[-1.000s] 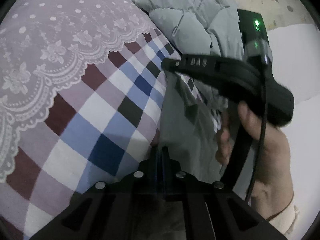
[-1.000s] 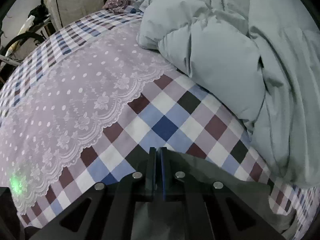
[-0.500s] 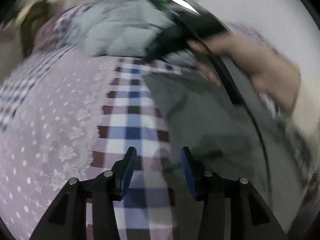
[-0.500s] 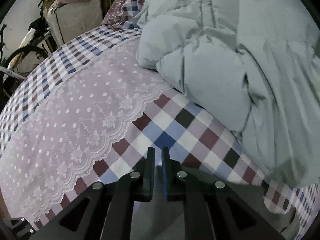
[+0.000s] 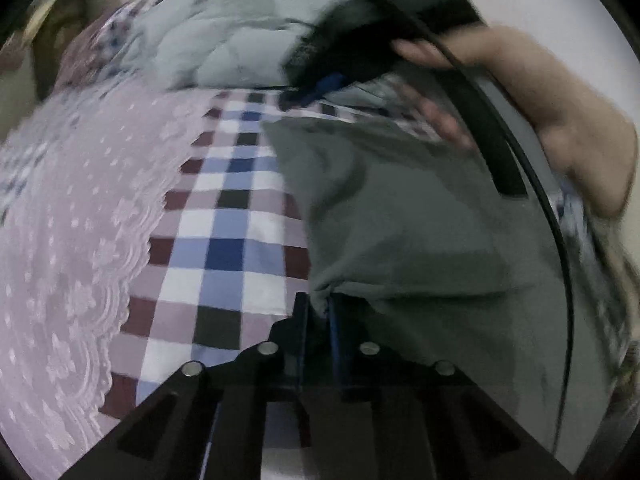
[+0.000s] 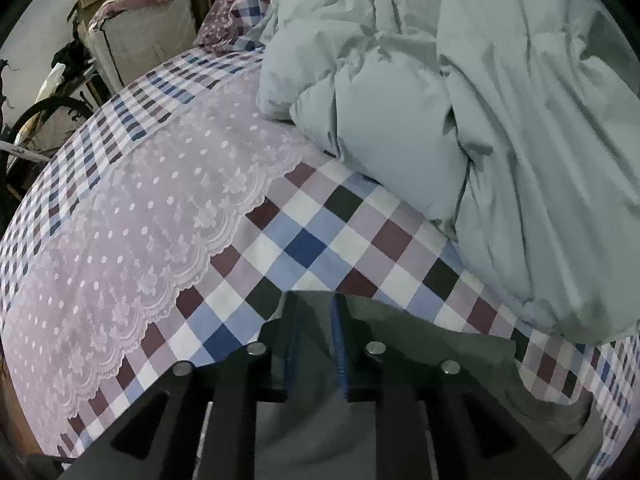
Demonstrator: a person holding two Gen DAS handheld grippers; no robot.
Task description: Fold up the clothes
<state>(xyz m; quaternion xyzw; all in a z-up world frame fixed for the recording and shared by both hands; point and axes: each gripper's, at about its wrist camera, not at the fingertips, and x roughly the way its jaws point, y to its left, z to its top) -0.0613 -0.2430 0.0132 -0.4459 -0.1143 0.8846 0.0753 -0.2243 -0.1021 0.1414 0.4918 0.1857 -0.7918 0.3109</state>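
Note:
A dark grey garment (image 5: pixel 420 232) lies flat on the checked bedspread (image 5: pixel 232 240). At its near left edge my left gripper (image 5: pixel 316 312) is closing, with a pinch of the cloth's edge caught between its narrow jaws. At the garment's far corner, a hand (image 5: pixel 560 92) holds my right gripper (image 5: pixel 312 90), which is blurred in the left wrist view. In the right wrist view the right gripper (image 6: pixel 316 312) is opening. A gap shows between its blue pads, and the grey garment (image 6: pixel 432 344) lies loose under and between them.
A pale grey-green duvet (image 6: pixel 480 120) is heaped on the bed behind the garment. A purple lace panel (image 6: pixel 140 220) covers the bedspread to the left. Boxes (image 6: pixel 144 28) and a bicycle wheel (image 6: pixel 48 120) stand past the bed's far side.
My left gripper rolled, opened wide, then closed on the garment's edge. The right gripper's jaws went from shut to parted, and it lifted a little off the cloth.

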